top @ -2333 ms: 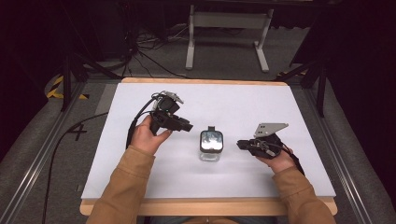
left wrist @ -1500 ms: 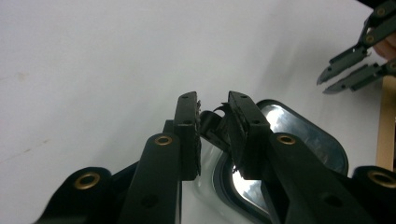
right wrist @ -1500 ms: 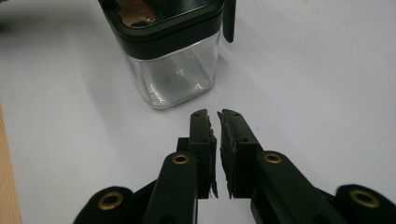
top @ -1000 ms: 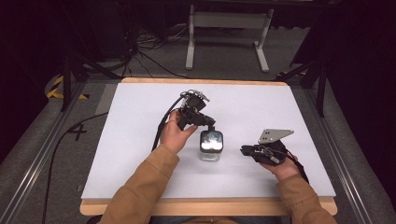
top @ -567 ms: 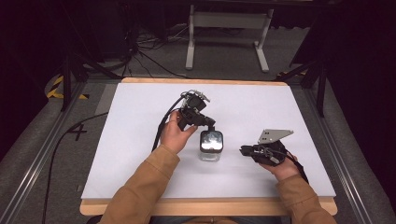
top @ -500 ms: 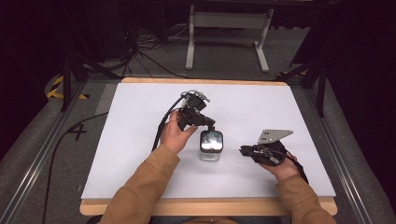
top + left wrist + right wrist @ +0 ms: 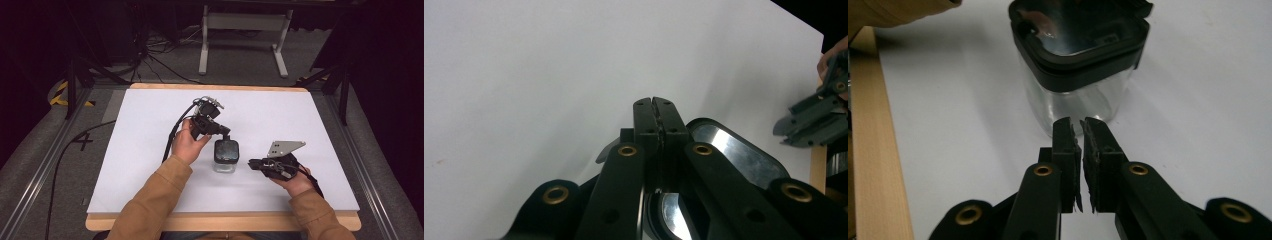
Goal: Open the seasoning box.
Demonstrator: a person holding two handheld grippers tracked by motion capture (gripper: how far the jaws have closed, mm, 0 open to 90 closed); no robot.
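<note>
Black and pressed flat together, the jaws of the left tongs [image 7: 655,117] held nothing; they hung just above the near rim of the glass jar's dark lid [image 7: 729,155], with bare white bench [image 7: 524,75] beyond them. From the high view the left tongs [image 7: 222,132] sat at the jar's [image 7: 225,156] far edge, gripped by the left hand [image 7: 187,145]. The right tongs [image 7: 1081,131] were nearly closed, a thin slit between the jaws, empty, pointing at the clear wall of the jar [image 7: 1080,55] just ahead and not touching it. The right hand [image 7: 295,180] held them [image 7: 251,162] beside the jar, a tan sleeve [image 7: 150,200] trailing back over the bench's wooden edge [image 7: 225,220].
</note>
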